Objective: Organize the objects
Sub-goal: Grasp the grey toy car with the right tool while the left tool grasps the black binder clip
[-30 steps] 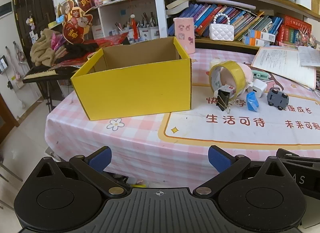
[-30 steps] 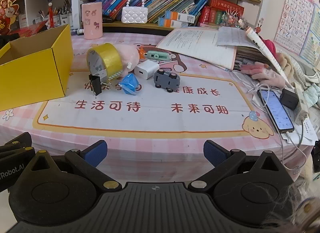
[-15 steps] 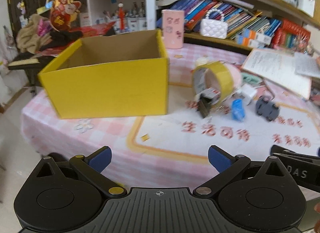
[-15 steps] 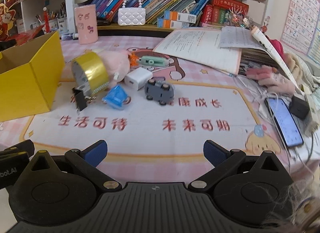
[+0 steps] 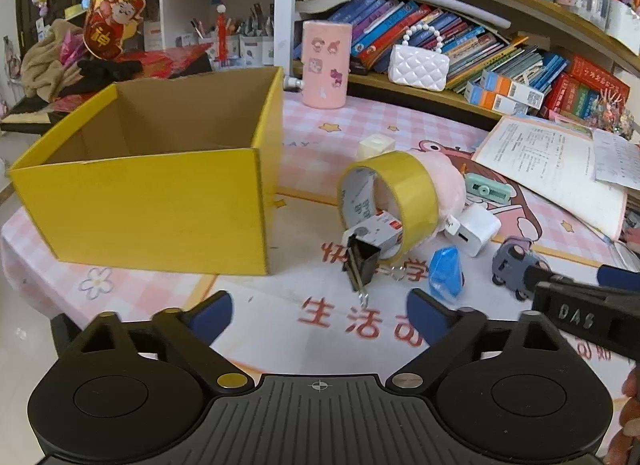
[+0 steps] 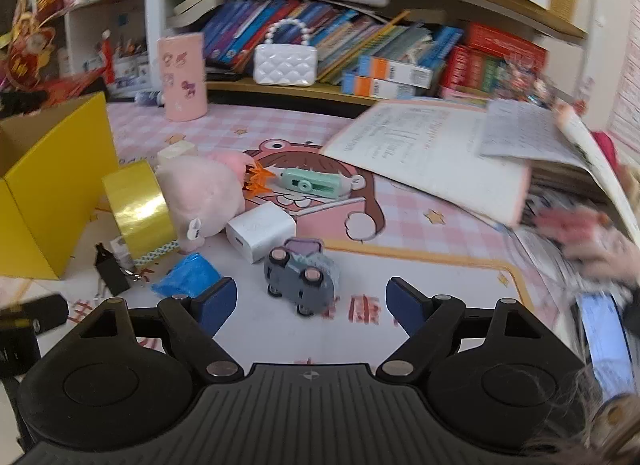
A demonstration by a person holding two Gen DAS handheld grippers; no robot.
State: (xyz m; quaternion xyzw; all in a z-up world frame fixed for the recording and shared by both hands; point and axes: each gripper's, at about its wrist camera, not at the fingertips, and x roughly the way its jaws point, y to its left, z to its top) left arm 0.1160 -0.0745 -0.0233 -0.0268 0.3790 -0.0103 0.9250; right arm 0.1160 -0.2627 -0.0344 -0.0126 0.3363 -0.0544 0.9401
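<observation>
— From the left wrist we're looking down over the table, close to the yellow box point(image 5: 160, 201).
— Right wrist view faces the toy car point(image 6: 300, 279); both share the tape roll point(image 5: 394, 189).

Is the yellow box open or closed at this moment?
Open: the yellow box has no lid, and its brown inner walls are visible from above.

left gripper point(image 5: 319, 312) | black ribbed body | blue pads point(image 5: 212, 311) (brass screws)
</observation>
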